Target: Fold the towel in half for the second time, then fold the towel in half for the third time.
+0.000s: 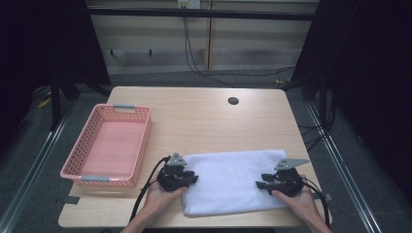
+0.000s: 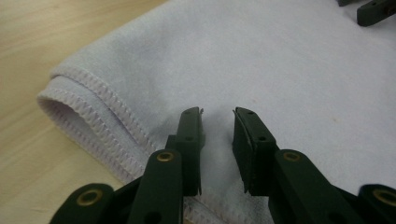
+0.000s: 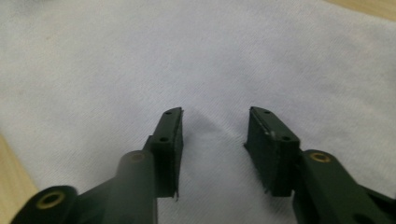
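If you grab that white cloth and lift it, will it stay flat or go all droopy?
Probably droopy: the white cloth is thin, folded fabric with soft stitched edges, so it should sag. It looks light. Pushed, it would likely bunch up on the table rather than slide.

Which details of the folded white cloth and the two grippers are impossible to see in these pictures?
- White cloth: how many layers is unclear; the high view is too small, and the left gripper view shows only one stitched corner.
- Left gripper and right gripper: whether the jaws touch the cloth cannot be judged.
- Pink basket: rim handle labels too small.
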Motion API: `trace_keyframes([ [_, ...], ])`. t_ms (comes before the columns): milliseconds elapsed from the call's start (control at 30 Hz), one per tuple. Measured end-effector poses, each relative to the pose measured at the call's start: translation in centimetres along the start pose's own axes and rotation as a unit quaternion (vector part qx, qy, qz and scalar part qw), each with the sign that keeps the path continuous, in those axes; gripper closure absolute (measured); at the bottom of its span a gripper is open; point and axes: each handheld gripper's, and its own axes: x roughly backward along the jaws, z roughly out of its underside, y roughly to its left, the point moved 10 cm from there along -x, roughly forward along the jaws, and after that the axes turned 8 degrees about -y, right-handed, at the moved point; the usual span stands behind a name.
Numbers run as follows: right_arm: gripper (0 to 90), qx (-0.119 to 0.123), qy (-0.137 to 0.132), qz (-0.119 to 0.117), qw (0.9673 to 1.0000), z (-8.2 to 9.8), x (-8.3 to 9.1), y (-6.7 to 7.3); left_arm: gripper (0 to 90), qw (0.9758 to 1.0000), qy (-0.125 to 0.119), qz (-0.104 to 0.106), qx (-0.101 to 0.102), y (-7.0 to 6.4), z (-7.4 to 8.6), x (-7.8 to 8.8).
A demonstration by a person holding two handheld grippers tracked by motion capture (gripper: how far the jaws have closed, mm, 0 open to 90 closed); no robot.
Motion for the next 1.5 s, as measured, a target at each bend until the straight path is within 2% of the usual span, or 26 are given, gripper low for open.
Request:
trace_keyframes([
  [67, 51.1, 0.005, 0.004, 0.004, 1.0, 0.4, 0.4, 0.6, 71.2, 1.0, 0.003, 0.007, 0.004, -0.2, 0.0, 0.3],
  [133, 48.6, 0.006, 0.012, 0.001, 0.9999, 0.8, 0.8, 1.2, 69.6, 0.9999, 0.006, 0.005, -0.007, -0.3, 0.0, 0.6],
  [200, 46.3, 0.012, 0.003, -0.001, 0.9999, 0.6, 0.9, 2.0, 67.9, 1.0, -0.005, 0.008, -0.002, -0.3, -0.4, 1.0],
  [267, 46.2, 0.018, -0.012, -0.011, 0.9997, -0.2, 1.0, 3.0, 67.8, 0.9996, -0.026, 0.012, 0.008, 0.5, -1.9, 1.7],
  [300, 46.0, 0.023, -0.017, -0.018, 0.9994, -0.6, 0.8, 3.6, 66.8, 0.9996, -0.026, 0.012, 0.008, 0.5, -1.9, 1.7],
  [333, 46.0, 0.023, -0.017, -0.018, 0.9994, -0.6, 0.8, 3.6, 66.8, 0.9995, -0.028, 0.008, 0.009, 0.9, -2.4, 1.8],
  [367, 45.6, 0.032, -0.019, -0.041, 0.9984, -1.3, 0.1, 5.2, 65.2, 0.9988, -0.045, 0.003, 0.016, 1.9, -3.4, 2.0],
  [400, 45.6, 0.032, -0.019, -0.041, 0.9984, -1.3, 0.1, 5.2, 63.6, 0.9988, -0.045, 0.003, 0.016, 1.9, -3.4, 2.0],
  [433, 45.0, 0.039, -0.018, -0.049, 0.9979, -1.6, -0.3, 6.0, 63.6, 0.9986, -0.047, 0.001, 0.025, 2.6, -3.8, 1.9],
  [467, 43.3, 0.045, -0.018, -0.075, 0.996, -2.2, -1.5, 8.0, 62.3, 0.9983, -0.052, -0.01, 0.025, 3.3, -4.1, 1.9],
  [500, 42.7, 0.045, -0.019, -0.084, 0.9953, -2.5, -1.9, 8.7, 60.8, 0.9978, -0.058, -0.012, 0.031, 3.6, -4.2, 1.8],
  [533, 42.7, 0.045, -0.019, -0.084, 0.9953, -2.5, -1.9, 8.7, 60.8, 0.9974, -0.061, -0.009, 0.037, 4.0, -4.3, 1.7],
  [567, 41.1, 0.059, -0.016, -0.104, 0.9927, -3.1, -3.0, 10.4, 57.9, 0.9972, -0.057, -0.023, 0.042, 4.8, -4.1, 1.4],
  [600, 41.1, 0.059, -0.016, -0.104, 0.9927, -3.1, -3.0, 10.4, 56.3, 0.9972, -0.057, -0.023, 0.042, 4.8, -4.1, 1.4],
  [667, 38.8, 0.068, -0.01, -0.126, 0.9897, -3.7, -4.2, 12.2, 55.2, 0.9975, -0.046, -0.03, 0.044, 5.4, -3.8, 0.9],
  [733, 37.6, 0.075, -0.01, -0.141, 0.9871, -4.3, -5.4, 13.7, 53.6, 0.9972, -0.049, -0.043, 0.035, 6.0, -4.0, 0.6],
  [767, 37.1, 0.075, -0.007, -0.15, 0.9859, -4.4, -5.8, 14.4, 53.6, 0.9972, -0.047, -0.04, 0.042, 6.2, -3.9, 0.4],
  [800, 36.2, 0.092, 0.004, -0.159, 0.983, -4.6, -6.8, 15.7, 53.2, 0.9971, -0.049, -0.033, 0.047, 6.3, -3.9, 0.3],
  [867, 35.8, 0.093, 0.003, -0.163, 0.9822, -4.7, -7.2, 16.2, 53.0, 0.997, -0.045, -0.038, 0.049, 6.6, -3.6, -0.1],
  [900, 34.0, 0.104, 0.005, -0.169, 0.98, -5.1, -8.1, 17.2, 52.2, 0.9975, -0.04, -0.033, 0.049, 6.5, -3.3, -0.3],
  [1000, 32.8, 0.105, 0.005, -0.177, 0.9786, -5.7, -9.0, 17.9, 51.3, 0.9978, -0.035, -0.036, 0.044, 6.4, -3.2, -0.4],
  [1167, 31.7, 0.115, 0.01, -0.178, 0.9773, -6.3, -10.9, 18.7, 50.7, 0.9973, -0.036, -0.039, 0.051, 6.8, -3.1, -0.3],
  [1267, 30.7, 0.12, 0.027, -0.174, 0.977, -5.5, -11.6, 18.7, 49.8, 0.9975, -0.032, -0.038, 0.051, 7.0, -2.9, -0.3],
  [1400, 31.2, 0.113, 0.01, -0.173, 0.9783, -5.4, -11.8, 18.7, 47.5, 0.9969, -0.033, -0.04, 0.059, 7.5, -2.8, -0.4],
  [1467, 31.4, 0.122, 0.009, -0.167, 0.9784, -5.3, -11.7, 18.8, 48.0, 0.997, -0.026, -0.04, 0.061, 7.6, -2.3, -0.7],
  [1500, 31.5, 0.143, 0.008, -0.152, 0.9779, -5.1, -11.8, 18.9, 48.5, 0.9972, -0.024, -0.032, 0.063, 7.5, -2.3, -0.7],
])
